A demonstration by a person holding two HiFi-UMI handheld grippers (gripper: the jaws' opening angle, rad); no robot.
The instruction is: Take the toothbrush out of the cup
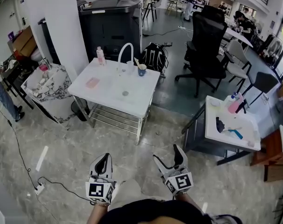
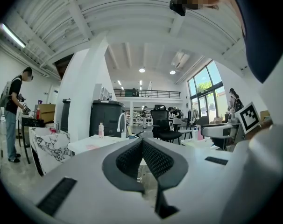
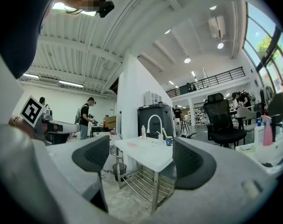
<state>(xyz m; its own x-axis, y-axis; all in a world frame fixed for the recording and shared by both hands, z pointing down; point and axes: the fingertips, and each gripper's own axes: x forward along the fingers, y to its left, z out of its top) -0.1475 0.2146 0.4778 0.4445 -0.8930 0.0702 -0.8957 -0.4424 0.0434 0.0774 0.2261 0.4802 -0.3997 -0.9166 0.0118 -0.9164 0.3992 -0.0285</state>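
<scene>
Nearest me, the left gripper [image 1: 104,158] had its jaws pressed together on nothing; the right gripper [image 1: 167,156] gaped wide, empty. The toothbrush [image 1: 137,62] stood in the blue cup [image 1: 141,70] near the white table's [image 1: 132,99] far edge, well apart from both. I judged this the approach step: close in, then reach.

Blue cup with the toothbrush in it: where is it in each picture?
Head view: blue cup on the white table's far edge.
Left gripper view: tiny blue speck at centre, partly hidden.
Right gripper view: near centre, on that table.
Shared landmark: white curved tap beside it.
</scene>
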